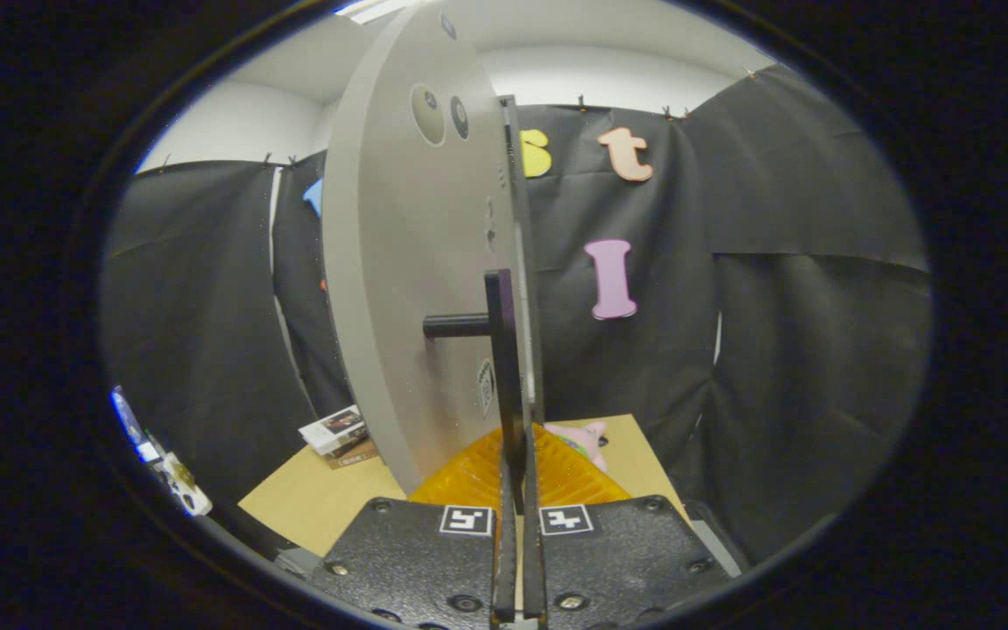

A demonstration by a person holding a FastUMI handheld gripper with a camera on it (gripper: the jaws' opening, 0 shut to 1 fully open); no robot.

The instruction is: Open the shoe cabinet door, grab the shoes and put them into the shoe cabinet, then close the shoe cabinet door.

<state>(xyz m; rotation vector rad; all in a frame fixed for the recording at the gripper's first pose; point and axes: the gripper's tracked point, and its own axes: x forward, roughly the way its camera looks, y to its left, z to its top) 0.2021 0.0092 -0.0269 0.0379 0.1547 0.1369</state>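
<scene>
shoe cabinet door (399, 262) swung edge-on, just ahead | tongs (517, 490) pinching its dark handle (504, 350) | orange item (486, 477) on tabletop (320, 499) beyond

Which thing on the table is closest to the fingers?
The orange ribbed thing, right behind the fingers, which pinch the door handle. The pink thing and booklet lie farther off.

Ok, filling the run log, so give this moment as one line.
gripper: shut on door handle | cabinet door: edge-on ahead | orange mat: beneath
</scene>
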